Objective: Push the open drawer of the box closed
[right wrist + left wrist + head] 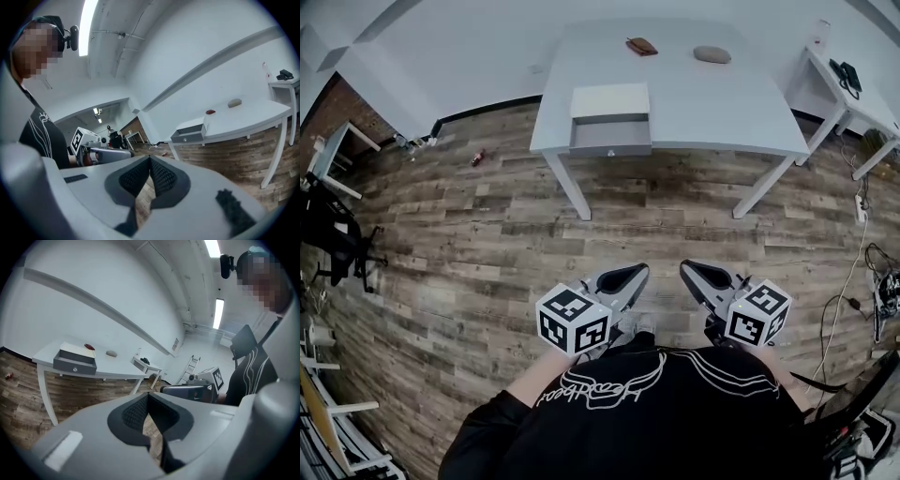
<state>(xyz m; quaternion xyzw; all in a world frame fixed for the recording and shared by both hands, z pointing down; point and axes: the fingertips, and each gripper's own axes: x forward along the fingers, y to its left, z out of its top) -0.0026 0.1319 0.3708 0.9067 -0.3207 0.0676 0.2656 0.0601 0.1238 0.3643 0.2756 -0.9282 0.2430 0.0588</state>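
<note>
Your left gripper (pixel 641 270) and right gripper (pixel 687 268) are held close in front of your body above the wood floor (pixel 487 244). Both have their jaws pressed tip to tip with nothing between them, and your hands are hidden behind the marker cubes (pixel 573 321). The box (pixel 610 100) sits at the near edge of the white table (pixel 722 112), well apart from both grippers, with its grey drawer (pixel 610 137) pulled out toward you; what lies inside the drawer cannot be made out. Two small things at the table's far side, one reddish-brown (pixel 642 46) and one grey (pixel 712 54), are too small to name.
</note>
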